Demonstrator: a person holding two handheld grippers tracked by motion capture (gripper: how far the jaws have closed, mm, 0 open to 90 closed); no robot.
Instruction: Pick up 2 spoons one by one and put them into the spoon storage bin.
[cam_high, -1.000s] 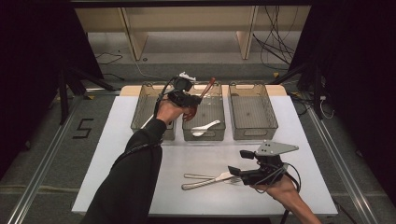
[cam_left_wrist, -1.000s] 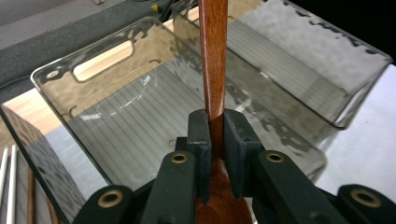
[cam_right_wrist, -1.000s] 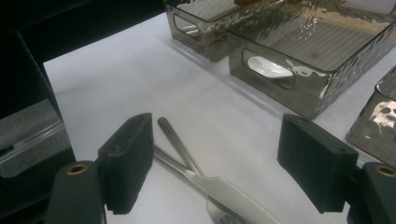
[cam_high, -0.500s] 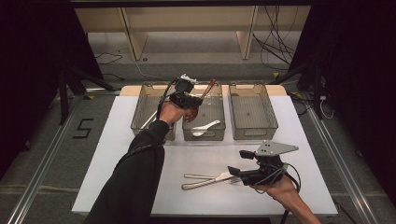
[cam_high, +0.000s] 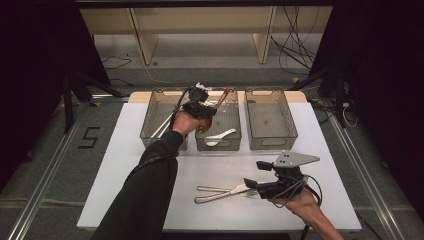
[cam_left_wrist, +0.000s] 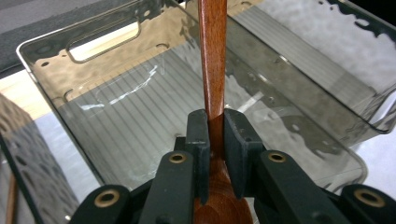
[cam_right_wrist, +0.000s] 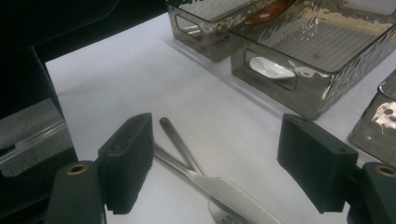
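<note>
Item, left bin (cam_high: 162, 117): a smoked clear tray at the far left of the row, with slim utensils lying in it, too small to name. Item, left gripper (cam_high: 200, 107): held above the middle bin (cam_high: 218, 122), its pads clenched on the neck of a wooden spoon (cam_left_wrist: 212, 56), bowl toward the hand and handle pointing away over the ribbed floor of the tray. Item, white spoon (cam_high: 218, 136): resting in the near end of that same middle bin. Item, right bin (cam_high: 270, 117): no contents made out. Item, knife and fork (cam_high: 220, 192): crossed on the white table (cam_high: 125, 165) in front of the person. Item, right gripper (cam_right_wrist: 219, 163): low over the table, jaws released and standing to either side of the metal pieces, touching neither. Step in hand, by judgement: sorting cutlery into trays, the wooden spoon at the point of deposit. Next move would call for lowering it inside the middle bin's walls and loosening the pads so it lay beside the white spoon; the right gripper then needed to close on one metal handle alone. Against the picture a second before: the left hand had shifted only slightly over the bins; the right gripper and the crossed cutlery sat unchanged.
</note>
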